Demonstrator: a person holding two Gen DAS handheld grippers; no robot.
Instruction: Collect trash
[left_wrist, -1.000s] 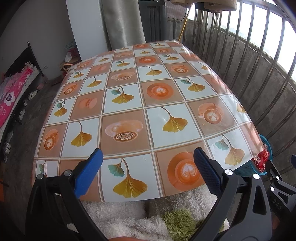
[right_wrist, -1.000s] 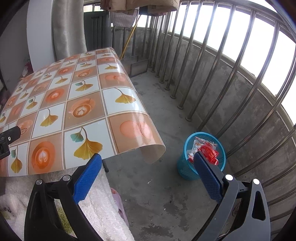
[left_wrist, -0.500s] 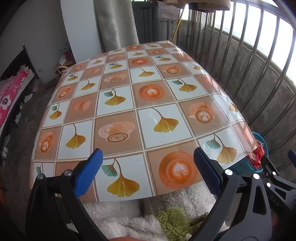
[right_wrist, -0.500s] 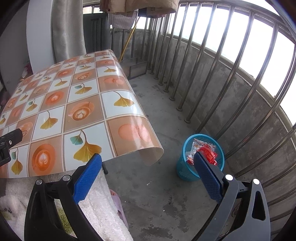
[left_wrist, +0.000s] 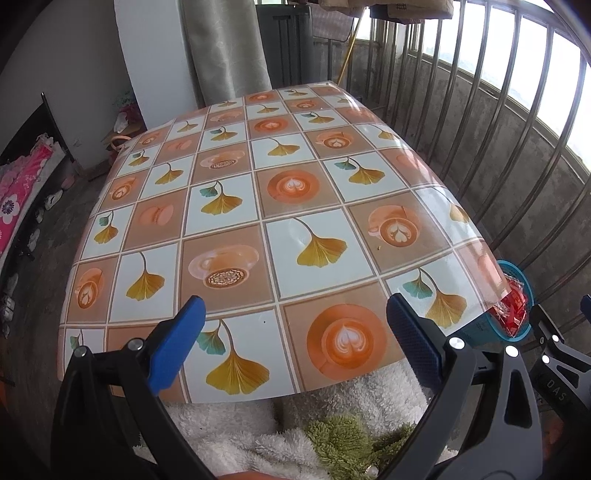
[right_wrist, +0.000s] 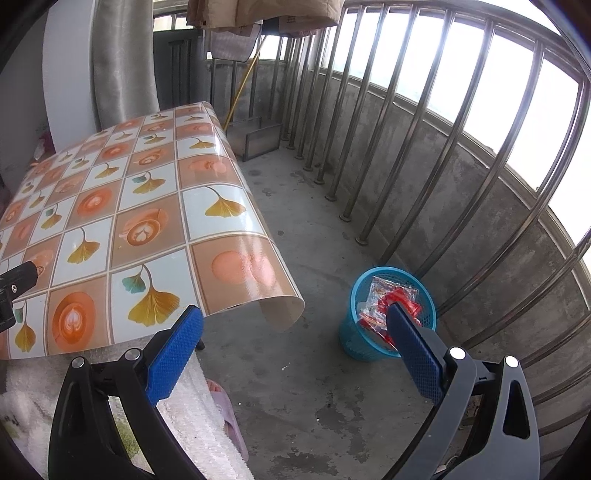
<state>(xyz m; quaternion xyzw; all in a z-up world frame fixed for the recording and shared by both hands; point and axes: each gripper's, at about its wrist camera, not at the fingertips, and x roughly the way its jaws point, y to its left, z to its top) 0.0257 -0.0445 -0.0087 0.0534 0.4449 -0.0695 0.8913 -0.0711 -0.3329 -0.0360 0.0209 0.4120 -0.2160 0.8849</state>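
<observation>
The left gripper (left_wrist: 295, 339), black-framed with blue ribbed pads, is hovering with its jaws spread wide and grasping nothing above the near edge of the glossy tablecloth (left_wrist: 258, 206) printed with ginkgo leaves and coffee cups. The right gripper (right_wrist: 295, 347), of the same make, is likewise hanging released and empty over the grey concrete floor (right_wrist: 295, 236). The red and clear plastic wrappers (right_wrist: 391, 299) are lying inside the small blue mesh plastic bin (right_wrist: 354, 343), which is standing on the floor beside the metal railing bars (right_wrist: 417, 125), just past the table's overhanging corner.
</observation>
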